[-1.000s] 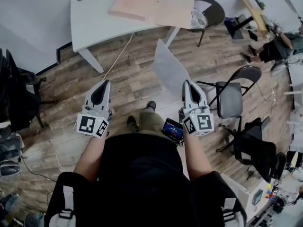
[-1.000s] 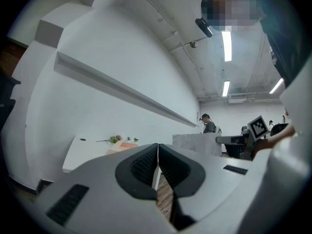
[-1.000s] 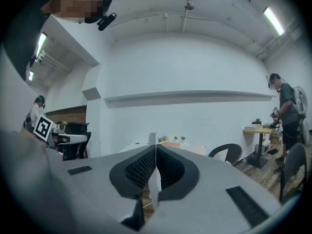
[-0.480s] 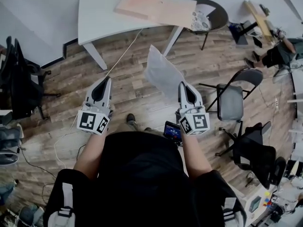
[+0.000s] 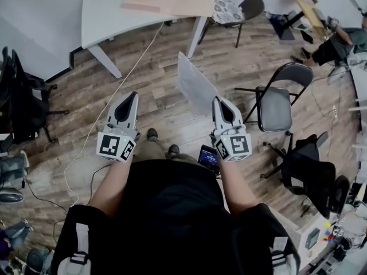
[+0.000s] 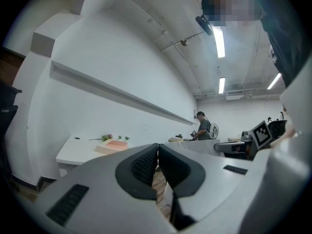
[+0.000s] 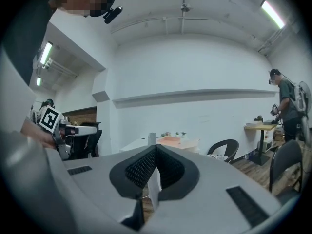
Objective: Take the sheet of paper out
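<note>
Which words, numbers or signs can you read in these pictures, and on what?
None can be read.
The marker cubes on the left gripper and right gripper: square patterns, no letters.
The small screen at the person's waist: too small to read.
The sheet of paper: no print visible.

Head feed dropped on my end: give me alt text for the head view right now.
The right gripper is shut on one edge of a thin white sheet of paper, holding it up over the brown wood-plank floor. The left gripper is shut and empty beside it; a white table stands ahead, a black folding chair to the right.
</note>
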